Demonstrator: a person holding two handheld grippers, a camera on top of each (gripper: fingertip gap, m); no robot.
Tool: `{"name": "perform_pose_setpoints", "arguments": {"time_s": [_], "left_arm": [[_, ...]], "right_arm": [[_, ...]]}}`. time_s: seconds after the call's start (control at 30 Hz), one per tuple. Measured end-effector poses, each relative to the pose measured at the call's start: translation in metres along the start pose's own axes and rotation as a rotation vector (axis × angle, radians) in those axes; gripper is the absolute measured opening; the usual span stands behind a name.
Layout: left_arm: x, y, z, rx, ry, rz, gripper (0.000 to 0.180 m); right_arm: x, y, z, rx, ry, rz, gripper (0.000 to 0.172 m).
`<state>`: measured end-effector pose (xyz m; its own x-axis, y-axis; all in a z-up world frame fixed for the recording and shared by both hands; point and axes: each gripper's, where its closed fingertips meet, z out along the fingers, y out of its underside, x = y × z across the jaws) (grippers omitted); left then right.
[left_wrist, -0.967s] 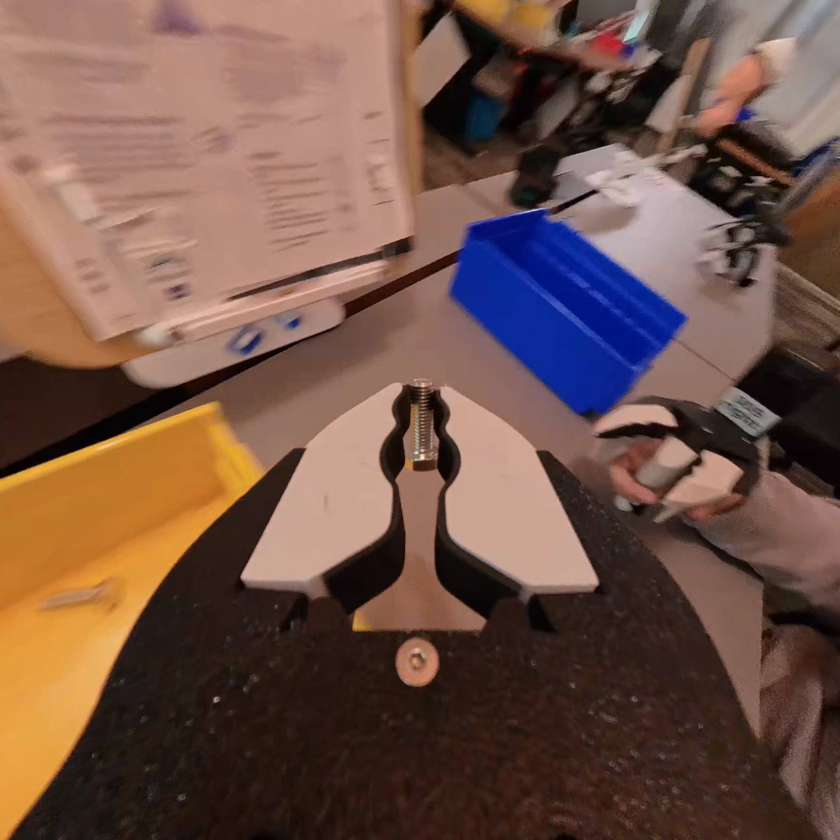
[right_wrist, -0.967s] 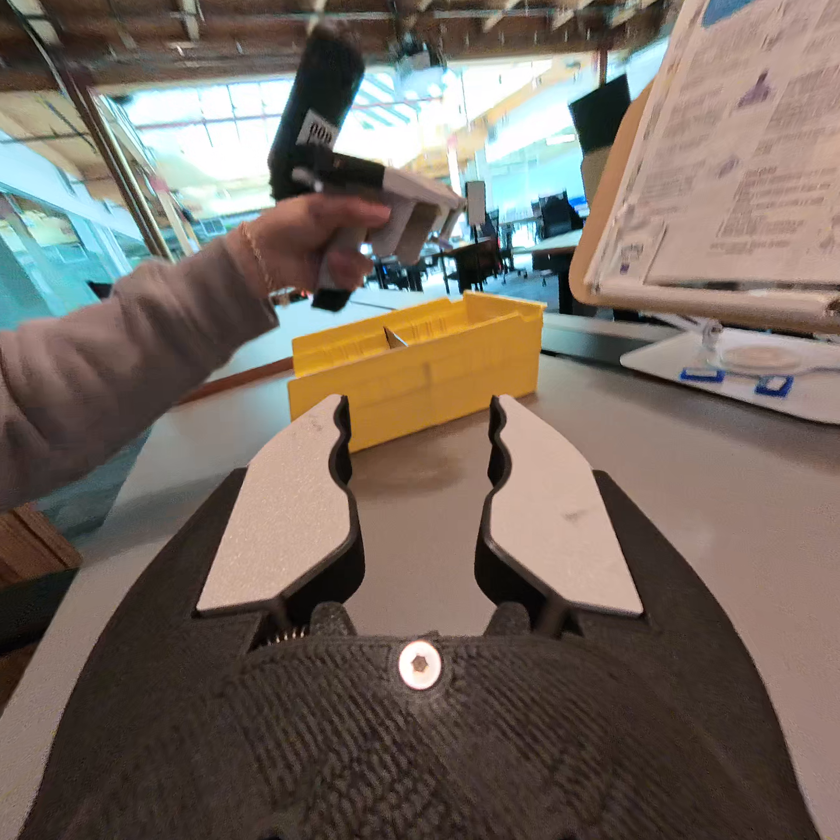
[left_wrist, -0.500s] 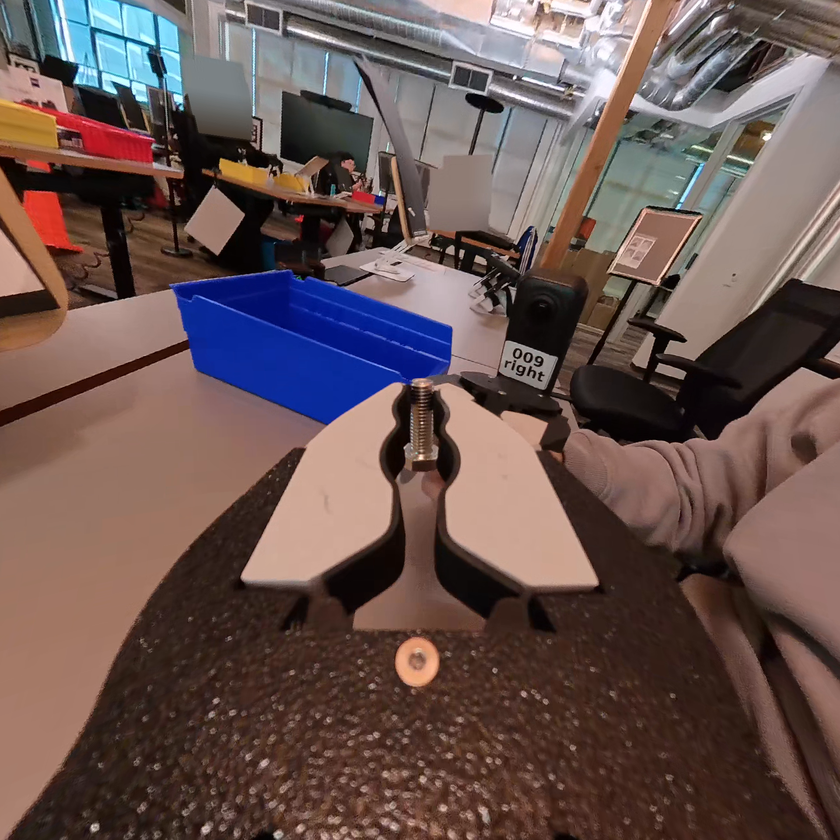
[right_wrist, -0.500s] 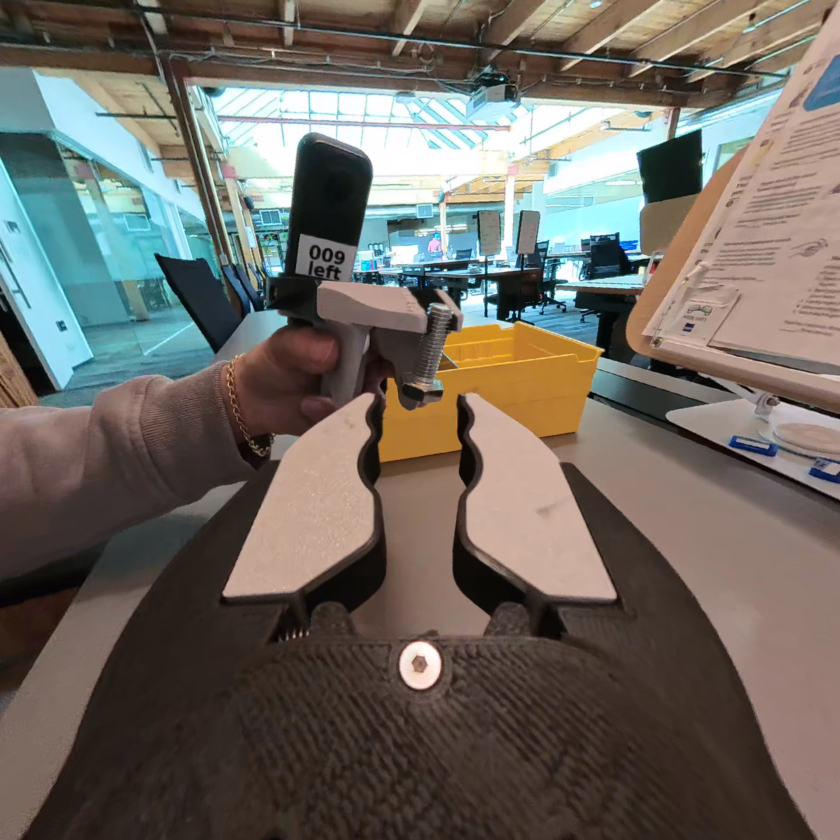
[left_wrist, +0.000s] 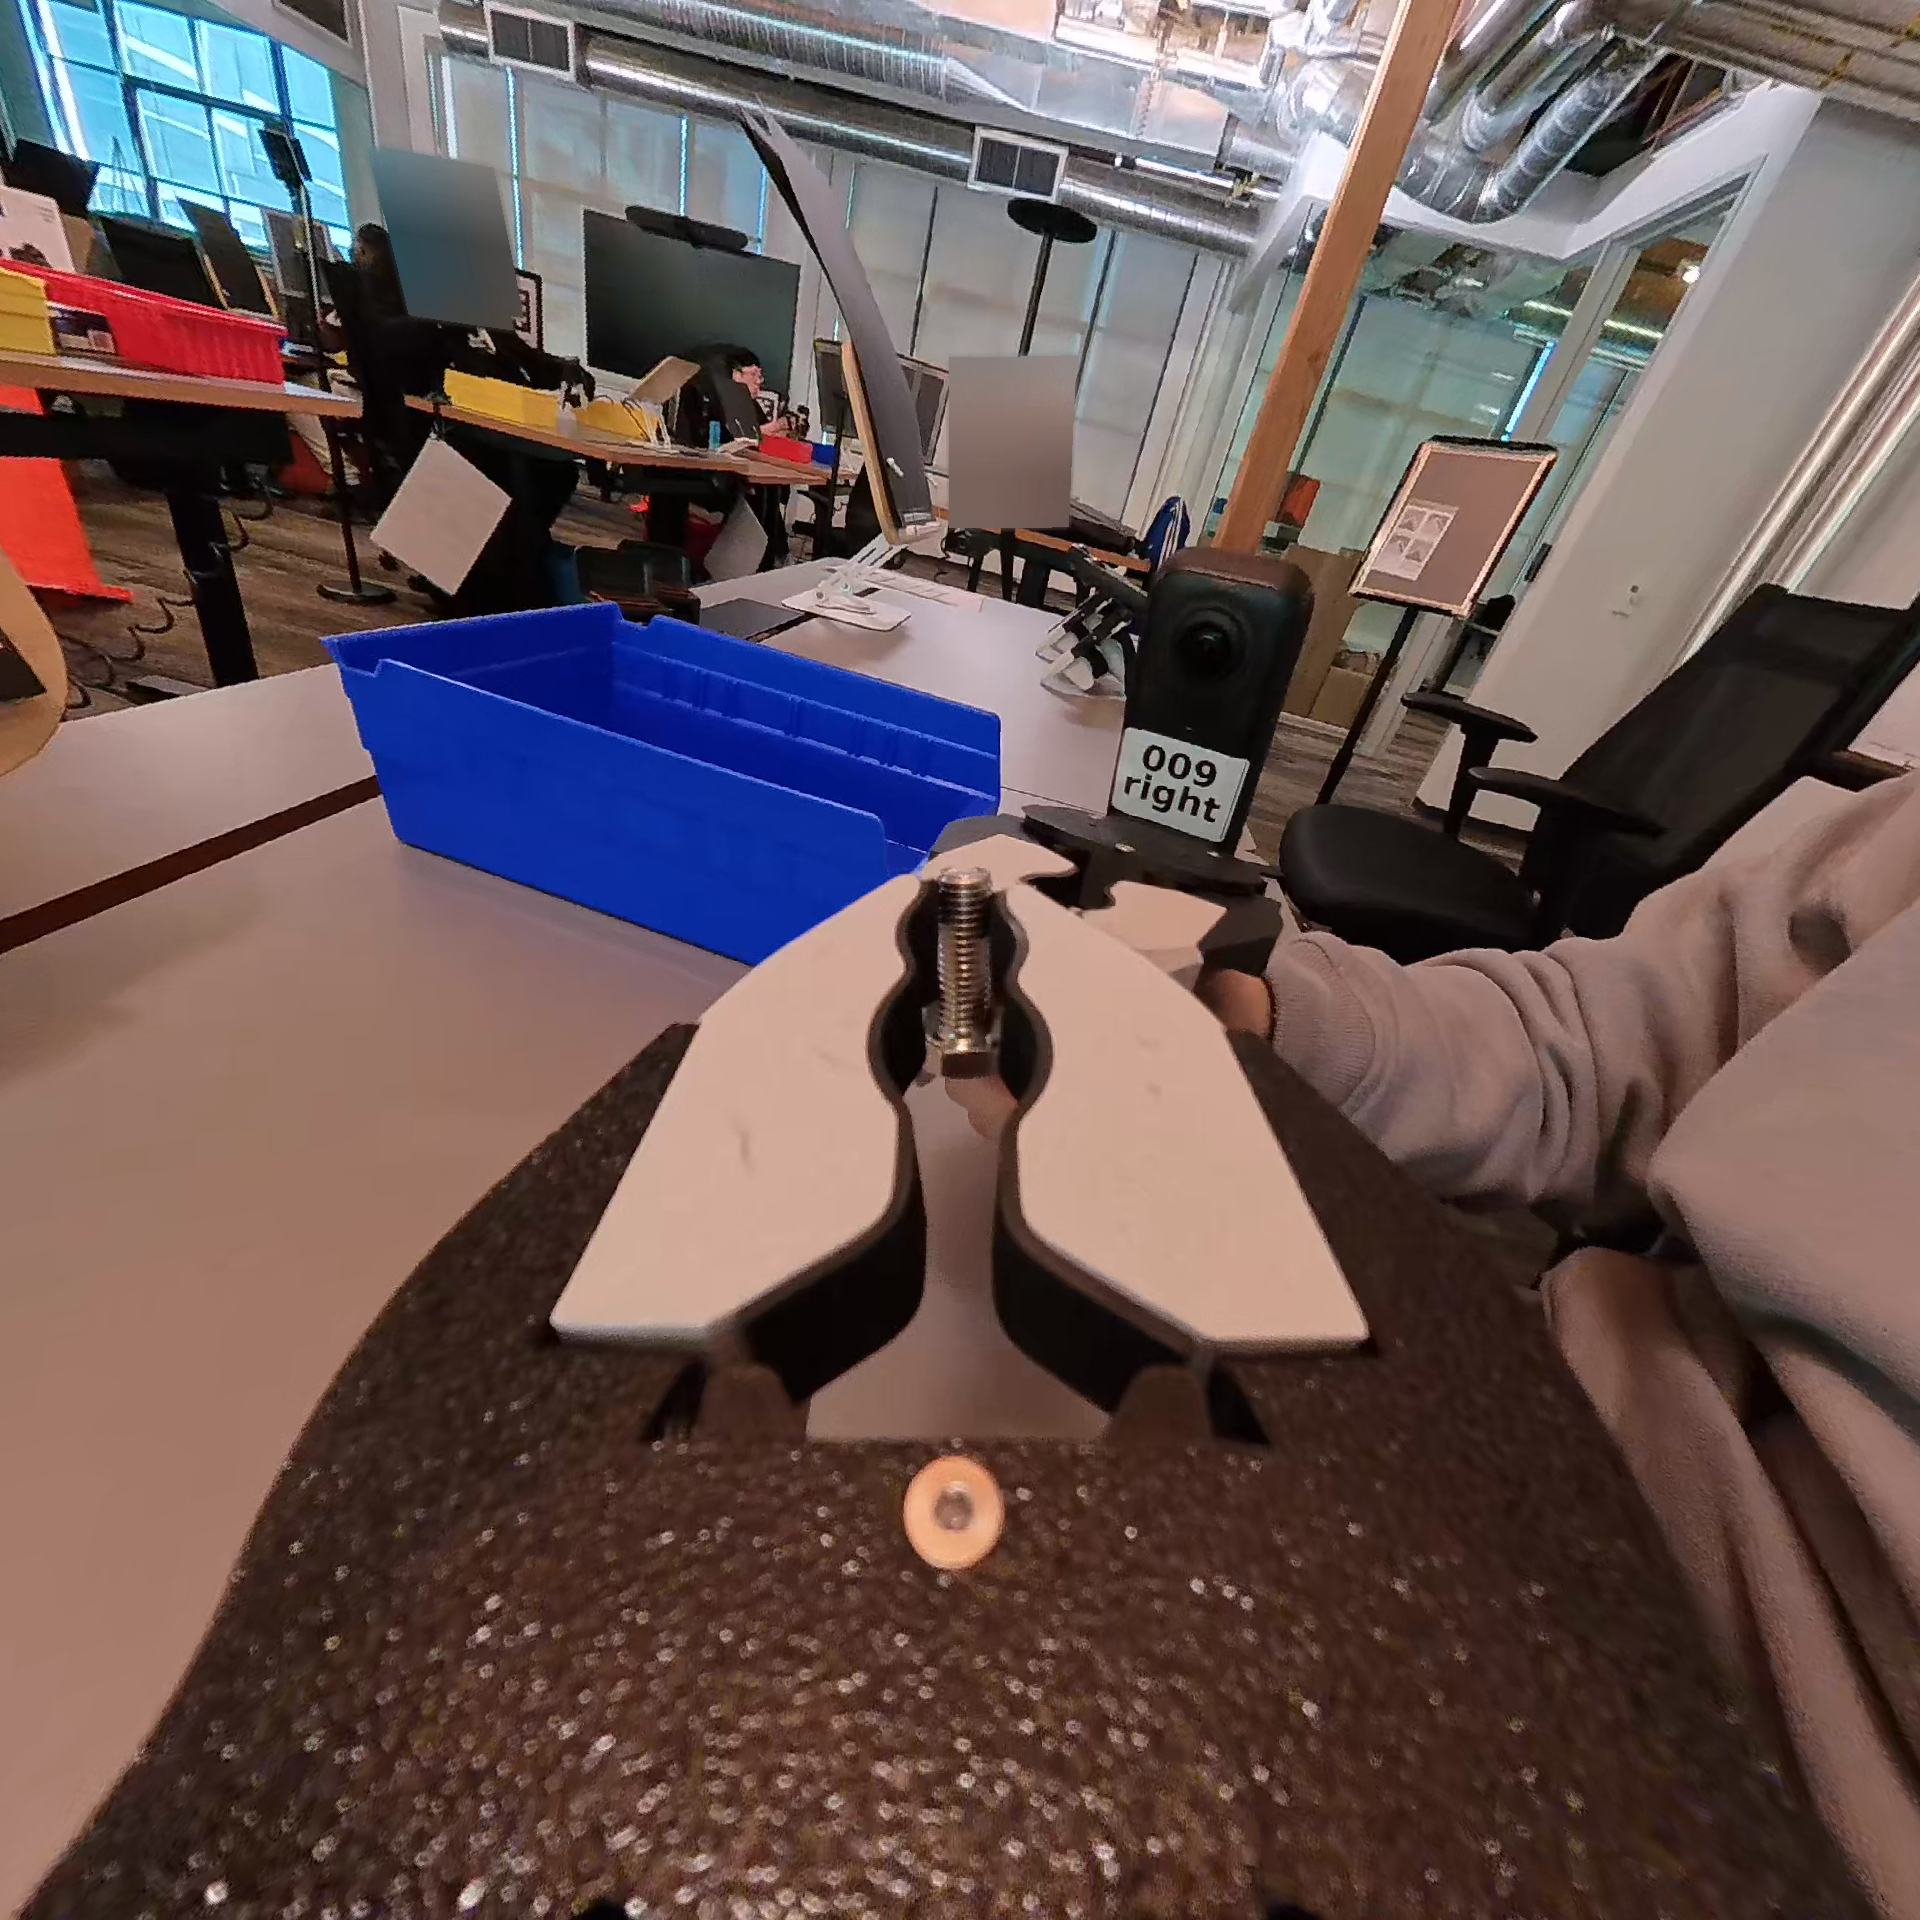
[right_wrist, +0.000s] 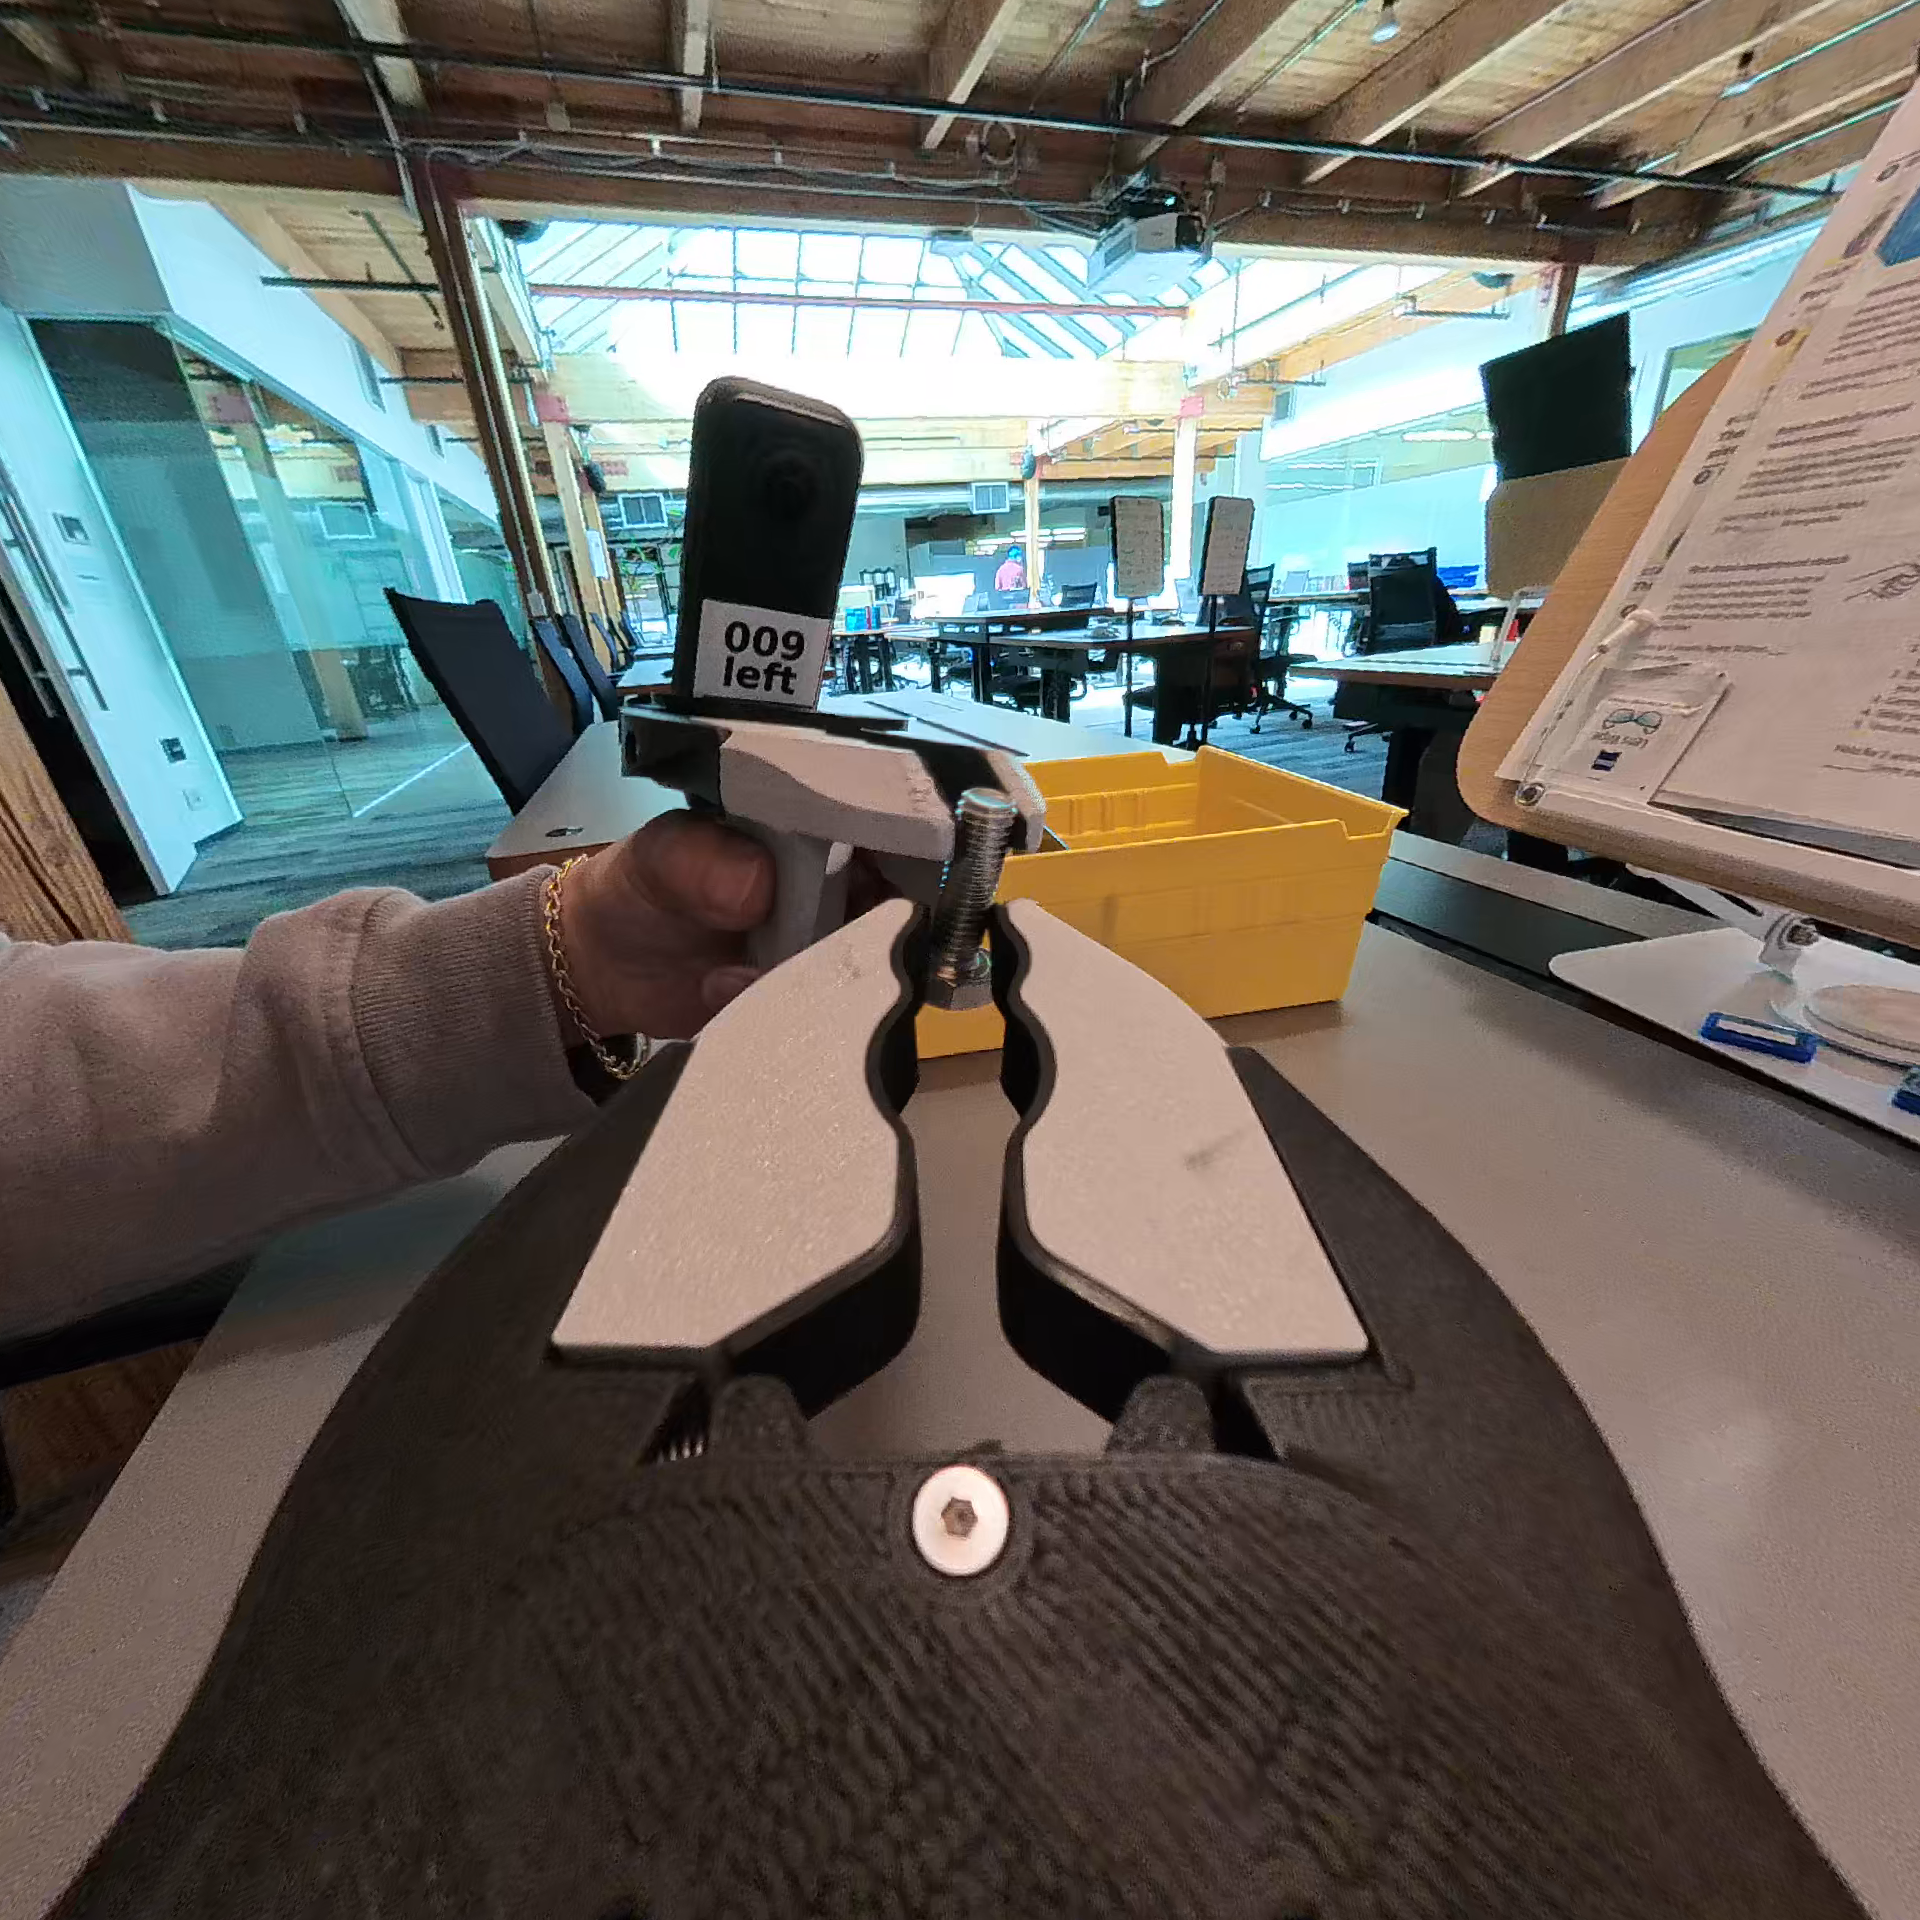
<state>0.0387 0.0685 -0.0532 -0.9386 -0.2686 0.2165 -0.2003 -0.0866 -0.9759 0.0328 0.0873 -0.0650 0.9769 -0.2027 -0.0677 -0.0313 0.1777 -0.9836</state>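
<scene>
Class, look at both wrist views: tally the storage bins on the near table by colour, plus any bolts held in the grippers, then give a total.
Blue bin: 1
Yellow bin: 1
Silver bolt: 1
Total: 3

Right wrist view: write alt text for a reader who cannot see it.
The right gripper closes its fingertips around the head end of a silver bolt, whose threaded end the left gripper holds. A yellow bin sits behind on the grey table.

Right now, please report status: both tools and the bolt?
Left tool shut on steel bolt. Right tool closed around its head end. Yellow bin behind, blue bin aside.
</scene>
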Motion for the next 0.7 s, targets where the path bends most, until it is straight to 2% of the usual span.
{"name": "perform_pose_setpoints", "arguments": {"time_s": [0.23, 0.43, 0.5, 0.57, 0.63, 0.7], "left_arm": [[0.001, 0.003, 0.002, 0.016, 0.011, -0.003, 0.008], [-0.002, 0.003, 0.000, -0.013, -0.045, -0.007, 0.009], [-0.002, -0.007, -0.006, -0.011, -0.101, 0.010, 0.023], [-0.004, -0.019, -0.019, -0.037, -0.179, 0.044, 0.029], [-0.016, -0.031, -0.043, -0.092, -0.317, 0.087, 0.029], [-0.041, -0.039, -0.084, -0.193, -0.522, 0.077, 0.024]], "right_arm": [[0.000, 0.002, 0.001, 0.010, -0.025, 0.070, 0.010], [0.005, 0.008, -0.001, -0.024, -0.019, 0.097, 0.009], [0.013, 0.007, -0.004, -0.024, 0.025, 0.080, 0.009], [0.023, 0.005, -0.009, -0.007, 0.060, 0.086, 0.009], [0.032, 0.005, -0.013, -0.017, 0.109, 0.061, 0.009], [0.039, 0.008, -0.015, -0.039, 0.146, 0.028, 0.009]]}}
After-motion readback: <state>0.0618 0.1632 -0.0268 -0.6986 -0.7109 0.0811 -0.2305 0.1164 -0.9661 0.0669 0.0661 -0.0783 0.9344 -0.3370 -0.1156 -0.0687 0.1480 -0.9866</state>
